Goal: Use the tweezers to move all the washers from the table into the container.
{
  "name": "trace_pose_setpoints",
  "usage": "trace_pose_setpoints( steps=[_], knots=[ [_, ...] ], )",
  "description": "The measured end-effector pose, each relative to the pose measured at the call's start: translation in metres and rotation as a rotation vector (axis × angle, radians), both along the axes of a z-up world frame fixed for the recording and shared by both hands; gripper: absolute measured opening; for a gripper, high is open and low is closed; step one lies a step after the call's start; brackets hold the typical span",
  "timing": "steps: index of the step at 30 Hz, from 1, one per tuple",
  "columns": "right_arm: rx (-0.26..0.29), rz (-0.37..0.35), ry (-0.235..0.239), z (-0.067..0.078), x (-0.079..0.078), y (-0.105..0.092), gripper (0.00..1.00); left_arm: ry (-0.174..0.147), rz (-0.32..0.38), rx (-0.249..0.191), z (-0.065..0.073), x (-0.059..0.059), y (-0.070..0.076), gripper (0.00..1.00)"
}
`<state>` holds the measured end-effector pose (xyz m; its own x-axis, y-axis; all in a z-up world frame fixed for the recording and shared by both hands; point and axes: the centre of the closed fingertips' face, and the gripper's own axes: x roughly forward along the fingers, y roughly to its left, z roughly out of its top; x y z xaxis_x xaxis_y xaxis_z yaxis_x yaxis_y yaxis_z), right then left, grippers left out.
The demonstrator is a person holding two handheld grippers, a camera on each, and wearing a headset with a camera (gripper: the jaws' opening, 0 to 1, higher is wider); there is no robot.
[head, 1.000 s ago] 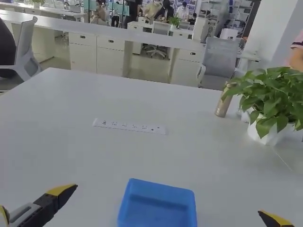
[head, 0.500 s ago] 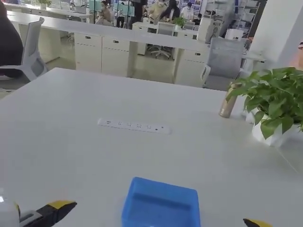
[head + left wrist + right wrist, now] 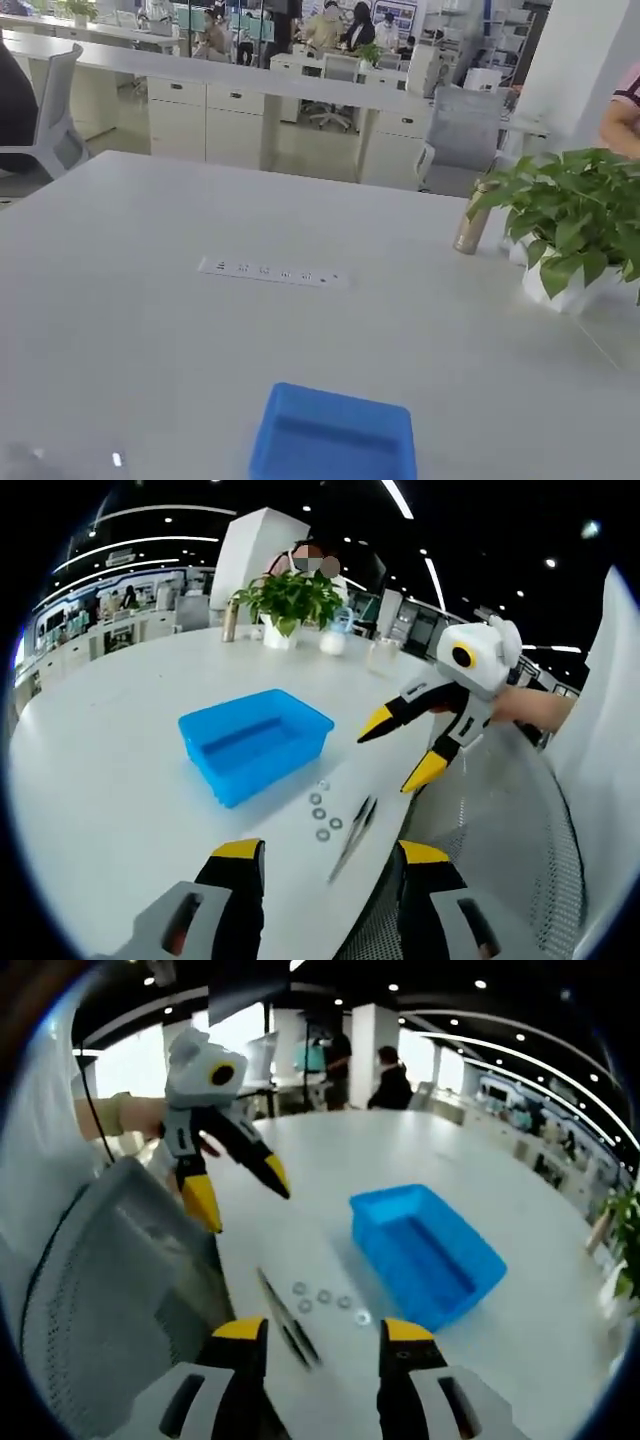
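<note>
Drawn back to the desk's [image 3: 110, 780] near edge, the left gripper [image 3: 330, 852] and right gripper [image 3: 322, 1330] hold jaws spread and empty, with tweezers [image 3: 352, 838] and washers [image 3: 322, 815] untouched beside the container [image 3: 255, 742].

The container [image 3: 332, 440] is bright blue, the table [image 3: 120, 330] pale grey. The left gripper [image 3: 330, 852] and right gripper [image 3: 323, 1330] have black jaws with yellow tips.

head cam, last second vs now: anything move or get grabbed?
Both grippers drew back toward the person, their yellow tips sliding down to the head view's bottom edge. Nothing was grabbed: the left gripper and right gripper are open, and the tweezers and washers lie on the table by the blue container. The container, power strip and potted plant stayed put; the camera shifted slightly.
</note>
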<state>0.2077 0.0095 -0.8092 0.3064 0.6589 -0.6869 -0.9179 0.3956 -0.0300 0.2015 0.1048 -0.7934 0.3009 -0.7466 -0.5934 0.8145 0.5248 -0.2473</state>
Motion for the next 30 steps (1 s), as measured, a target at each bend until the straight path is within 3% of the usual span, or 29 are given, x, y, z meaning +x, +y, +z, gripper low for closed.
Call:
trace_pose_setpoints(
  steps=[7, 11, 13, 20, 26, 30],
  knots=[
    [-0.028, 0.066, 0.03, -0.014, -0.004, 0.01, 0.33, -0.007, -0.111, 0.102, -0.018, -0.012, -0.005, 0.38],
    [-0.057, 0.115, 0.043, -0.023, -0.01, 0.013, 0.3, -0.025, -0.144, 0.156, -0.027, -0.013, -0.006, 0.33],
    [-0.092, 0.148, 0.048, -0.031, -0.013, 0.012, 0.3, -0.025, -0.151, 0.159, -0.03, -0.012, -0.008, 0.31],
    [-0.11, 0.183, 0.064, -0.04, -0.012, 0.017, 0.24, -0.024, -0.18, 0.2, -0.04, -0.01, -0.01, 0.18],
    [-0.147, 0.216, 0.077, -0.047, -0.015, 0.022, 0.23, -0.043, -0.274, 0.31, -0.055, -0.018, -0.008, 0.2],
    [-0.152, 0.232, 0.072, -0.048, -0.015, 0.026, 0.21, -0.048, -0.285, 0.321, -0.057, -0.017, -0.011, 0.14]
  ],
)
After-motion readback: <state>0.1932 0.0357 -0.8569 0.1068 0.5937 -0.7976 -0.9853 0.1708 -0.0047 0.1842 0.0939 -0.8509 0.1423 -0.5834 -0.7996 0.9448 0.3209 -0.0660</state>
